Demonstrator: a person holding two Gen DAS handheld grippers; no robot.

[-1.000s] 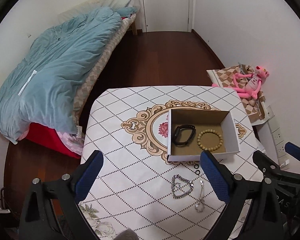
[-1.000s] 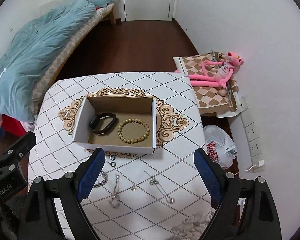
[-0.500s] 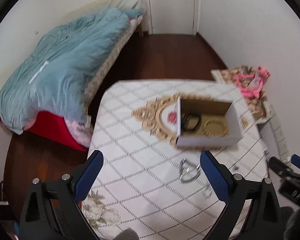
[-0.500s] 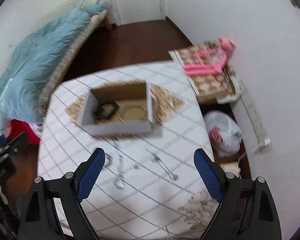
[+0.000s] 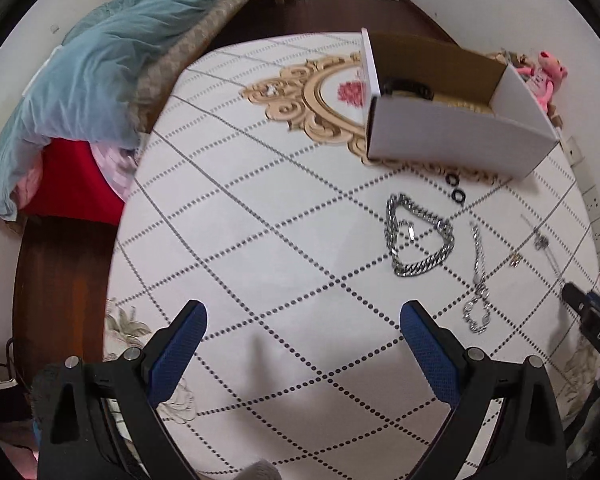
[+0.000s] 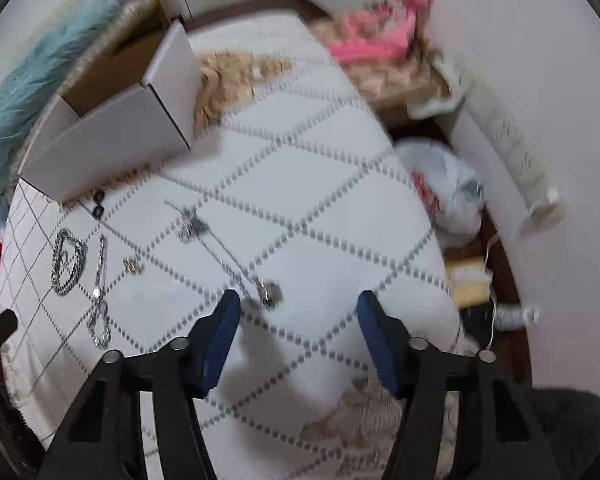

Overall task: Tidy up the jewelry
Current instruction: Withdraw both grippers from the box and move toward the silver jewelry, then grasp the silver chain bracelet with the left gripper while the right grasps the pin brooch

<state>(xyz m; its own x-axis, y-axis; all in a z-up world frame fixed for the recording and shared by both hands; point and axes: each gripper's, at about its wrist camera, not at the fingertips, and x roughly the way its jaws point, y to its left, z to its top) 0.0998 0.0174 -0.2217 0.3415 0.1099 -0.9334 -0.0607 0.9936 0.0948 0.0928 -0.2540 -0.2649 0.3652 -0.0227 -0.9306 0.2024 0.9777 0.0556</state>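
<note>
Step in hand: the approach for a pick-up, as I judge it; several pieces lie loose on the tablecloth (image 5: 228,240) and none is lifted yet.
Right gripper (image 6: 294,312): its jaws have just been closing and stand part-way in, with nothing pressed between the blue pads; it points steeply down at the cloth.
Thin necklace (image 6: 220,248): just ahead of the right gripper, running away from it and to its left; the pendant end (image 6: 271,291) lies just off the left fingertip, slightly inside the gap. The picture is blurred, so I cannot tell whether the pad touches the chain.
Left gripper (image 5: 302,320): jaws wide, empty, over bare cloth.
Chunky silver chain (image 5: 418,240): ahead of the left gripper and to its right, apart from it.
Slim bracelet (image 5: 478,280): further right again, near the right fingertip of the left gripper but not touching.
Two black rings (image 5: 455,188): beyond the chunky chain, just in front of the box.
Cardboard box (image 5: 456,136): far ahead of both grippers; a black band (image 5: 406,87) and a bead bracelet, mostly hidden by its wall, already lie inside.
Next move: likely centre the pendant end between the right pads, sink to the cloth and close; a fine chain needs the tips right down, or it slips out.
</note>
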